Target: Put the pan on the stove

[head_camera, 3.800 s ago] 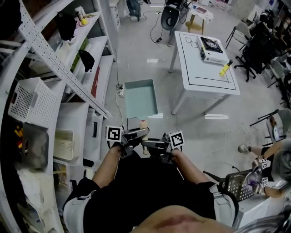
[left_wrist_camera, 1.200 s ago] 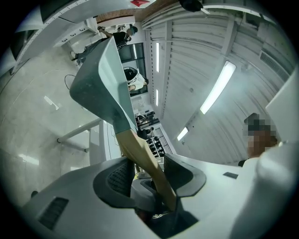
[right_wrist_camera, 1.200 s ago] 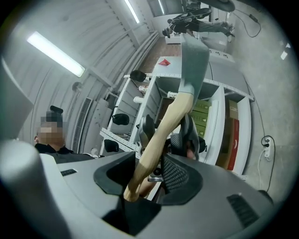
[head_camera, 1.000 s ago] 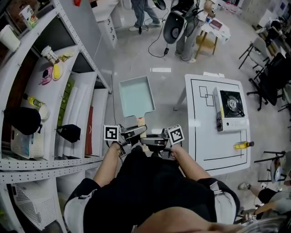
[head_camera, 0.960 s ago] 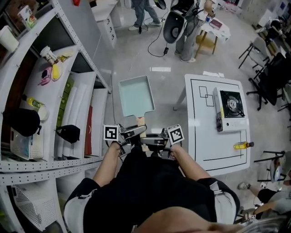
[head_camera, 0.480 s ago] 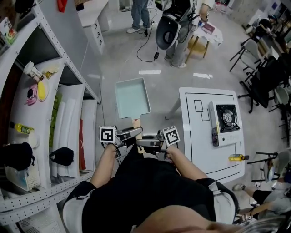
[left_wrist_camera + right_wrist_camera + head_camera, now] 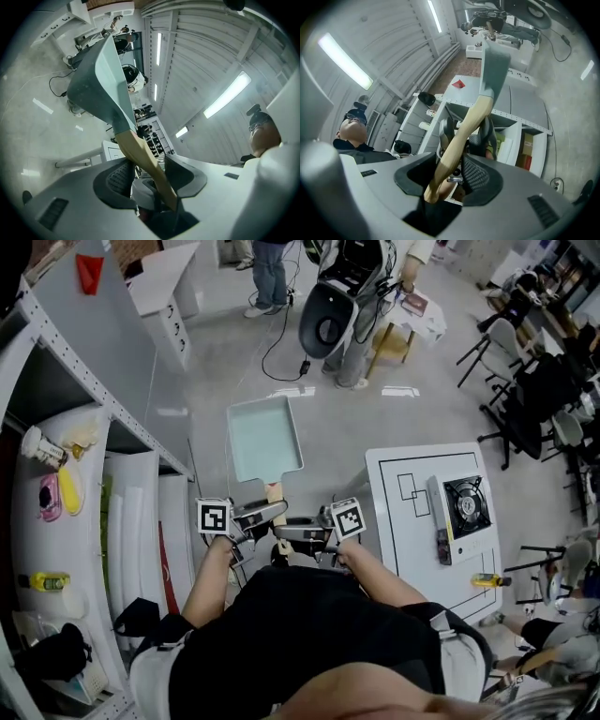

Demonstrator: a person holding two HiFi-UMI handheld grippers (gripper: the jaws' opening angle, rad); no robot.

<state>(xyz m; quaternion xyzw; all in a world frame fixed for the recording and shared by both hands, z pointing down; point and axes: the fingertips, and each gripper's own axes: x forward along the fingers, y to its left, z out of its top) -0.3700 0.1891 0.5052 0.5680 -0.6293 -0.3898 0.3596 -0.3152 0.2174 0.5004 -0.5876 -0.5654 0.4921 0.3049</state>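
Lighting bright and even from ceiling strip lamps point(image 7: 227, 93), white glare patches on the floor point(image 7: 292, 391), shadows faint; both gripper views fisheye-bent with dark vignetted corners, left gripper point(image 7: 150, 171) body soft up close, pan point(image 7: 101, 89) sharp.

Matt pale-green pan point(image 7: 264, 437) with a smooth, light wooden handle point(image 7: 143, 159); ribbed dark pads point(image 7: 476, 176) on the right gripper point(image 7: 449, 166), matt grey plastic; glossy grey floor point(image 7: 328, 418).

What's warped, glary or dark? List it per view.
Head view: wide-angle, shelves bow at left, glare streaks on floor. Left gripper view: fisheye, black corners, ceiling light blown out, pan looms large. Right gripper view: same fisheye, light strip glaring.
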